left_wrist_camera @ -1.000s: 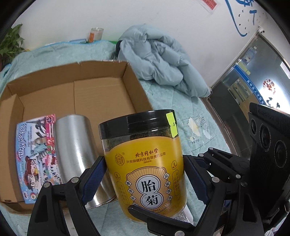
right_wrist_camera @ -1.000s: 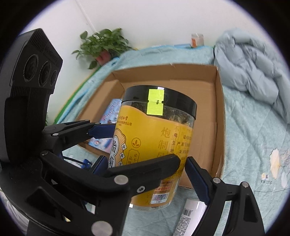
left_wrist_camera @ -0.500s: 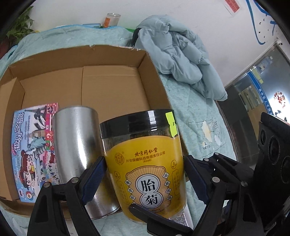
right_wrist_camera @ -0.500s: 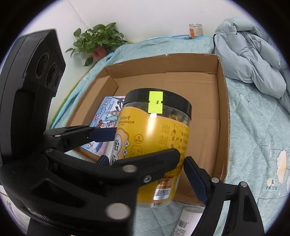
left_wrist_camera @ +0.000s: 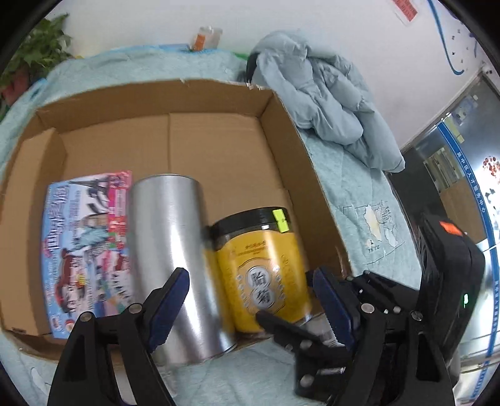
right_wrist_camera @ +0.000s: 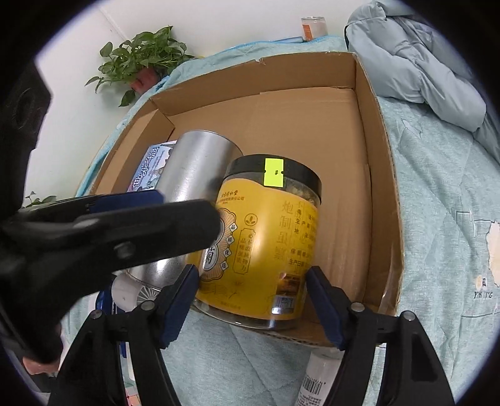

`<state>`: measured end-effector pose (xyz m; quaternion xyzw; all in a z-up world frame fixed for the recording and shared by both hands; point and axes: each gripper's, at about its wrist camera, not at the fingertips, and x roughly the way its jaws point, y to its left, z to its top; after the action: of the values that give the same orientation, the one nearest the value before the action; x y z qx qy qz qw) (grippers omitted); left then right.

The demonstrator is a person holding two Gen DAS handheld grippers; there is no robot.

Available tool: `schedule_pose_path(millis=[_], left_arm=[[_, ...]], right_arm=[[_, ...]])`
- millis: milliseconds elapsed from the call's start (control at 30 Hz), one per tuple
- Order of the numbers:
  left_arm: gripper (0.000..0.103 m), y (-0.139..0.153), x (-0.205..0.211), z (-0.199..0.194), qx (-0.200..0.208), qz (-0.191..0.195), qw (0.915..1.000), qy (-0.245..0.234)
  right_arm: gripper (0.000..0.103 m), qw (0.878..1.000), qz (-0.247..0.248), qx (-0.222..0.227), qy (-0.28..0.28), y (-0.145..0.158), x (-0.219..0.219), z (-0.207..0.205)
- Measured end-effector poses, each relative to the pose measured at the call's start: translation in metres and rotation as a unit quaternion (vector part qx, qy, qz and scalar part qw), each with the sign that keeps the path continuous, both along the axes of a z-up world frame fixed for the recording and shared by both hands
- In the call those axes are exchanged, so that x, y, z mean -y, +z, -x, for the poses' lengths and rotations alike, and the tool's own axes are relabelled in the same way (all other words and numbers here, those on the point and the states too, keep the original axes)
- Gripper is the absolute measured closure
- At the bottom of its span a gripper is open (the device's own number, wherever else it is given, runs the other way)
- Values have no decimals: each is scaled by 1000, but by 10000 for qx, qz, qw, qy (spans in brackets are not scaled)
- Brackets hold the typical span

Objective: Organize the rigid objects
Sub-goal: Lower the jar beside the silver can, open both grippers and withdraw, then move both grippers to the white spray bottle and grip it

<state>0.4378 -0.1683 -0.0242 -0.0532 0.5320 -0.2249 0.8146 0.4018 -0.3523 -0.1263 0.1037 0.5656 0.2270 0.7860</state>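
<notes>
A yellow-labelled jar (left_wrist_camera: 262, 265) with a black lid sits at the near right of the cardboard box (left_wrist_camera: 281, 131), touching a silver tin (left_wrist_camera: 168, 250). My left gripper (left_wrist_camera: 250, 296) hangs just in front of them. Its jaws are closing and its pads touch neither; one finger (left_wrist_camera: 172, 293) overlaps the tin. In the right wrist view the jar (right_wrist_camera: 265, 243) has its base between the tips of my right gripper (right_wrist_camera: 251, 278). Those jaws are closing too, and I see no pad pressing on the jar. The left gripper's fingers (right_wrist_camera: 140, 231) cross in front of the tin (right_wrist_camera: 193, 168).
A colourful book (left_wrist_camera: 84, 246) lies flat at the box's left. The box rests on a pale green bedspread (right_wrist_camera: 437, 250), with a crumpled grey-blue jacket (left_wrist_camera: 328, 103) behind it. A white bottle (right_wrist_camera: 315, 381) lies before the box. A potted plant (right_wrist_camera: 140, 62) and a small glass (right_wrist_camera: 312, 28) stand by the wall.
The jar was up between the left pads; now it rests inside the box beside the tin, farther from the left fingers. Both grippers have sunk toward the box.
</notes>
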Motion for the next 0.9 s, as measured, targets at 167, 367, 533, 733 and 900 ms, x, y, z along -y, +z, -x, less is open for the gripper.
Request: schedule_pose_path(millis=[167,367,533,733,900], left_arm=[[21,27,-40,42,1029,-175,9939,342],[2,53,-96,108,2464,-819,9606,993],[100,43,-122,138,2098,-609,9727,784],[1,42,-135,182,2712,-745,9491,1421],[1,38,-145,196,2638,-575,9520,1444]], right_arm=[[24,9993,70,356,-105,17,3,19],[18,9844,457,1539,-714,46,4,84],[64,9688,772,2163,-935,48,-4,121],[0,9587,603,2525,-1162,63,2,147],[1,9570,453,2617,-1170,62,9,164]])
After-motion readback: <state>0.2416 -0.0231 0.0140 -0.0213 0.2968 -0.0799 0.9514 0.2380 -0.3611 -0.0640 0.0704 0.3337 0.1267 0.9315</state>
